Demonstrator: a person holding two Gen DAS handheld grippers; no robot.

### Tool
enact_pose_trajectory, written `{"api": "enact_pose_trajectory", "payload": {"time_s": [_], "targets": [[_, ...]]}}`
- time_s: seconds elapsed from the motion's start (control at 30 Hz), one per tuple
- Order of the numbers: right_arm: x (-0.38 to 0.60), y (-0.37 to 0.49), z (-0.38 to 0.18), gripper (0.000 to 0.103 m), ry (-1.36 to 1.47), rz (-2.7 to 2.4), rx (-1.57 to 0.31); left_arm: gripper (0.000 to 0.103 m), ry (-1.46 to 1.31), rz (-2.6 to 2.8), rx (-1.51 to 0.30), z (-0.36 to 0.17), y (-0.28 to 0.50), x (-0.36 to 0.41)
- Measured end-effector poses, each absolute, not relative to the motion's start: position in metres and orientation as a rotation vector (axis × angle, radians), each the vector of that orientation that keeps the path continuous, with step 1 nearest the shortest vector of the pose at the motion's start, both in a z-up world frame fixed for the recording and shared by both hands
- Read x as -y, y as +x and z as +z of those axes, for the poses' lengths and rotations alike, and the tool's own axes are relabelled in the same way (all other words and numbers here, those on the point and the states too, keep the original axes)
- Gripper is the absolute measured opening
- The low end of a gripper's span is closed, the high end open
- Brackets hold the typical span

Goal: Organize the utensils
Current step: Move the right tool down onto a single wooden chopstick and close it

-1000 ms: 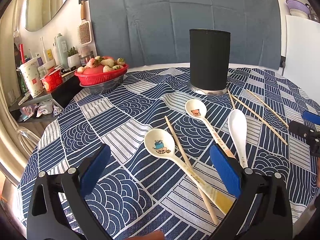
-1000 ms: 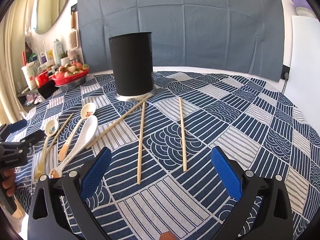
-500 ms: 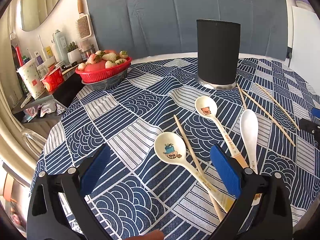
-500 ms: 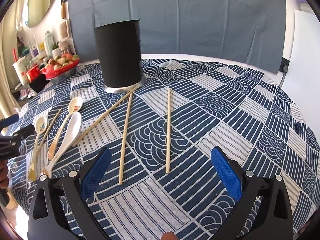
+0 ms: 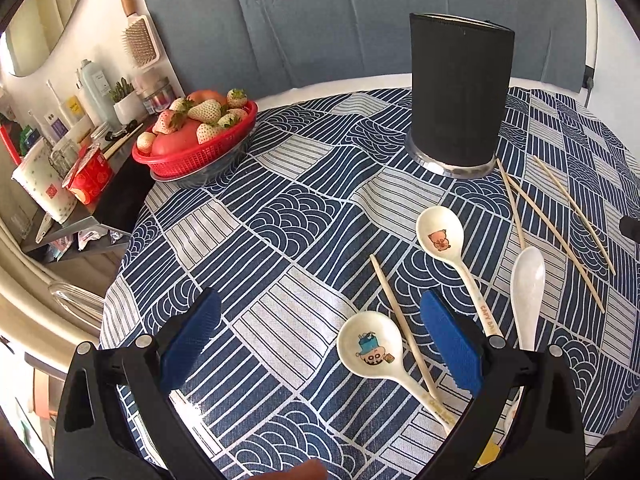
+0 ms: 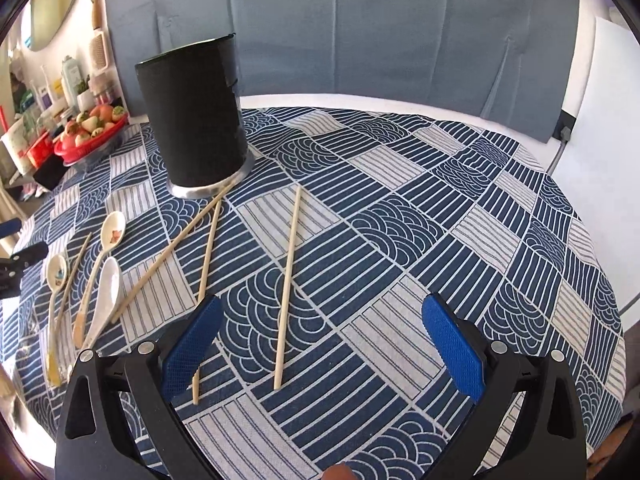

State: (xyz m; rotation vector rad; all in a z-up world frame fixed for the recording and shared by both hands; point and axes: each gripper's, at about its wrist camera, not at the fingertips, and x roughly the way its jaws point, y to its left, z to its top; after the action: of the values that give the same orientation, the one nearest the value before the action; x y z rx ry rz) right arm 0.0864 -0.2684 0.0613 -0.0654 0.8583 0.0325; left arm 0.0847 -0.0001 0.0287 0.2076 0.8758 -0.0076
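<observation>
The utensils lie loose on the patterned tablecloth [image 6: 400, 240], none yet in the black holder [image 6: 192, 120]. In your right view the chopstick [image 6: 287, 286] nearest the right gripper [image 6: 320, 344] runs almost straight from 6 toward 12 o'clock, its near tip just ahead of the gap between the blue pads [image 6: 454, 350]; a second chopstick [image 6: 206, 264] runs the same way, its lower length passing behind the left pad, and a third [image 6: 172, 254] slants up to the holder's metal base at 11 o'clock. Your right gripper is spread wide and empty, so, as I judge it, that first stick is the right hand's pick: the long axis lies along your fingers, and you would need to turn the wrist to close across it.

In your left view, the left gripper [image 5: 320, 344] is likewise wide open, holding nothing. The cartoon spoon [image 5: 370, 346] sits at about 1 o'clock from it, bowl toward you, handle running to 5 o'clock under the right pad. A chopstick [image 5: 402, 326] lies beside it, then the pig spoon [image 5: 440, 236] and the plain white spoon [image 5: 528, 280].

The spoon handle ends are hidden behind the gripper body. The holder's inside cannot be seen. The red fruit basket [image 5: 196, 152] stands well apart at 10 o'clock.
</observation>
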Motion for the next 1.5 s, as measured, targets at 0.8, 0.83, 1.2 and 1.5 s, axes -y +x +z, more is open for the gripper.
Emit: {"api": "enact_pose_trajectory", "payload": {"time_s": [0.8,0.83,1.2,1.5], "targets": [[0.255,0.155,0.028,0.095,-0.091,0.151,-1.062,0.097,0.202,-0.210,-1.218,0.014,0.148,0.017],[0.255,0.156,0.028,0.095,-0.089,0.163,-1.067,0.097,0.197,-0.213,-1.226,0.014,0.149,0.017],[0.254,0.171,0.017,0.095,-0.098,0.172,-1.117,0.083,0.219,-0.187,-1.354,-0.012,0.174,0.023],[0.256,0.176,0.015,0.097,-0.100,0.174,-1.136,0.099,0.154,-0.158,-1.422,-0.028,0.188,0.012]]}}
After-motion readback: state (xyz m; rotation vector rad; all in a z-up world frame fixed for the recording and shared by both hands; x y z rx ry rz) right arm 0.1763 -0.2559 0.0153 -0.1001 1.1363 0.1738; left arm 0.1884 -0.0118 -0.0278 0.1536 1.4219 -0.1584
